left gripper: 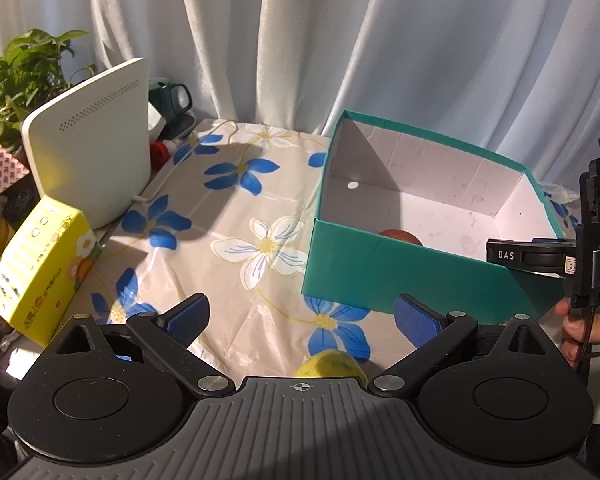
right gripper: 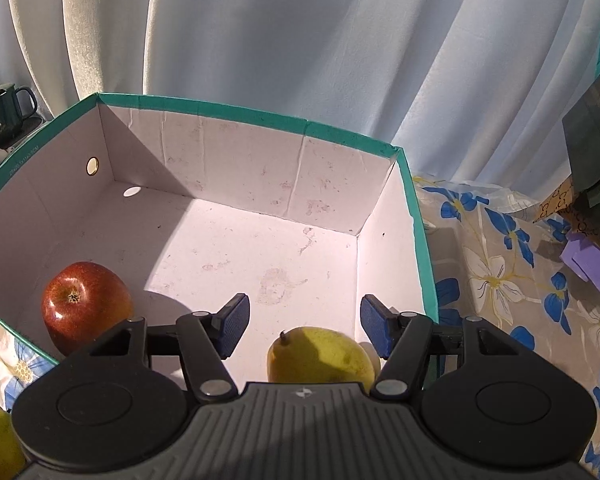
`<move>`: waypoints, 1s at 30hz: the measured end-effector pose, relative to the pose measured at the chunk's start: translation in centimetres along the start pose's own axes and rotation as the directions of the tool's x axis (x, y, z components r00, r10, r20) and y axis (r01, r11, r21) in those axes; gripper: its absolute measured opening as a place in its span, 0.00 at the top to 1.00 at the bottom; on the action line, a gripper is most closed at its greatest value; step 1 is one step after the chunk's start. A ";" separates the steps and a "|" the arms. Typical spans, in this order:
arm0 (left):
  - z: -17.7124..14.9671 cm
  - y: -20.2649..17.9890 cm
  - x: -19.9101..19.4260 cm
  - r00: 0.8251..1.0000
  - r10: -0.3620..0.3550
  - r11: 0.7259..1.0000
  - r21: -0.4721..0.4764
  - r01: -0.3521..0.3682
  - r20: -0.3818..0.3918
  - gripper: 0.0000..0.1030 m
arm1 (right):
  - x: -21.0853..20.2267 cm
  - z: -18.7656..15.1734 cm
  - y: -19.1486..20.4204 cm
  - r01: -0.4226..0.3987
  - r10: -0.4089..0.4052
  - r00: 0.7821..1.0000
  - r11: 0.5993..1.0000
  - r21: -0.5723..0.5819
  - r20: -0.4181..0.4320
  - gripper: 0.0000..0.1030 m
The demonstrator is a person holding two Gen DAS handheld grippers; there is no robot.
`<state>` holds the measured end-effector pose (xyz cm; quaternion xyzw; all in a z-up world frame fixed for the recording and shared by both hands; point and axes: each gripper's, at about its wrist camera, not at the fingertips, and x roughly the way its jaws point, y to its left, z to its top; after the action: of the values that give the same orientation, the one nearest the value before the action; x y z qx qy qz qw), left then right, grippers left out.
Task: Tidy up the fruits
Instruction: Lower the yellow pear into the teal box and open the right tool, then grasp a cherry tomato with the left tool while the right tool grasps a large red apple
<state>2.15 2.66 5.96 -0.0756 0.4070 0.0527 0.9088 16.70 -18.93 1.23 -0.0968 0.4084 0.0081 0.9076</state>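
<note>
The right gripper [right gripper: 304, 328] hangs over the near right corner of the teal box [right gripper: 420, 240], its blue pads spread wide with nothing between them. A yellow pear [right gripper: 320, 354] lies on the box floor just below and between the pads; whether a pad brushes it I cannot quite tell from here. One red apple [right gripper: 86, 306] sits in the near left corner, well apart from the pear.

The left gripper [left gripper: 302, 320] is wide open too, poised above the flowered tablecloth [left gripper: 236, 208] just left of the box [left gripper: 400, 272], gripping nothing. A second yellow pear [left gripper: 332, 364] lies on the cloth right under it, partly hidden by the gripper body.

So: two pears, one apple, one box. To the far left stand a white device [left gripper: 92, 140], a yellow carton [left gripper: 40, 268] and a dark green mug [left gripper: 172, 98].
</note>
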 end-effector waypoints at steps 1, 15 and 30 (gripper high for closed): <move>-0.1 0.0 0.1 1.000 -0.001 1.000 0.001 0.001 -0.001 0.01 | -0.2 0.0 -0.2 -0.012 0.012 1.000 1.000 0.011 0.002 0.40; -5.2 0.6 1.1 1.000 0.012 0.988 0.151 -0.015 0.020 0.00 | -13.8 -8.0 -3.6 -0.241 0.145 0.919 0.943 0.232 0.365 0.00; -9.9 2.7 1.4 0.995 -0.096 0.971 0.219 0.095 -0.006 0.00 | -15.5 -13.6 -0.5 -0.284 0.234 0.933 0.946 0.157 0.274 0.00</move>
<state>-4.62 3.59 -1.87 0.0055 0.4039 -0.0360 0.9141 -3.70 -20.93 4.03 0.0490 0.2979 0.1006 0.9480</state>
